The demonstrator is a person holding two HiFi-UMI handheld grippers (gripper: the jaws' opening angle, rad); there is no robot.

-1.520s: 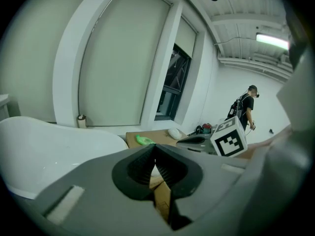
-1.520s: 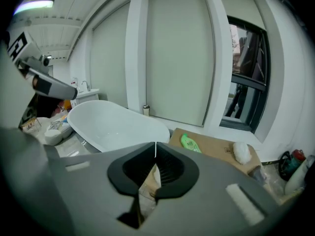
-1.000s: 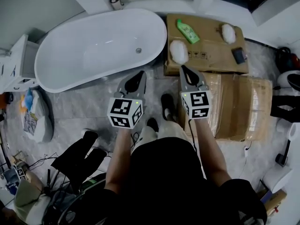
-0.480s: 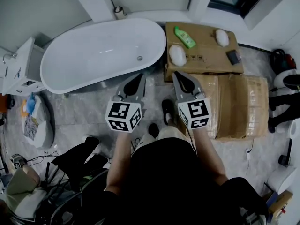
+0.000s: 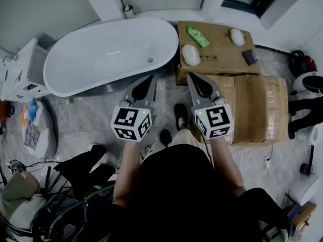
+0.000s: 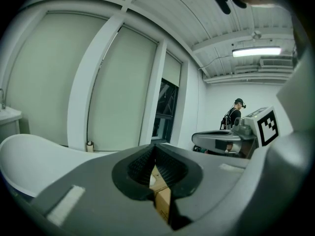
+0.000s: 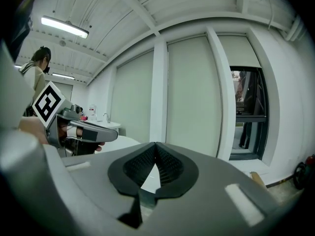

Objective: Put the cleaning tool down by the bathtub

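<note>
The white bathtub (image 5: pixel 108 54) stands on the grey floor at the upper left of the head view. Right of it, a flat cardboard box (image 5: pixel 222 47) carries a white fluffy cleaning pad (image 5: pixel 191 54), a second white pad (image 5: pixel 235 36), a green bottle (image 5: pixel 198 36) and a small dark item (image 5: pixel 249 57). My left gripper (image 5: pixel 149 79) points at the tub's near end, jaws together and empty. My right gripper (image 5: pixel 195 77) is also shut and empty, its tip just short of the nearer pad. Both gripper views show closed jaws with nothing between them (image 6: pixel 152 149) (image 7: pixel 155 146).
A larger cardboard box (image 5: pixel 257 110) lies to the right of my feet (image 5: pixel 180 114). A white cabinet (image 5: pixel 20 72) and bags (image 5: pixel 38 130) are at the left. Cables and dark gear crowd the lower left. Another person (image 6: pixel 236 113) stands far off.
The head view has shifted slightly. Both grippers stay shut and hold about the same place in front of me; the right tip sits a little farther back from the near white pad.
</note>
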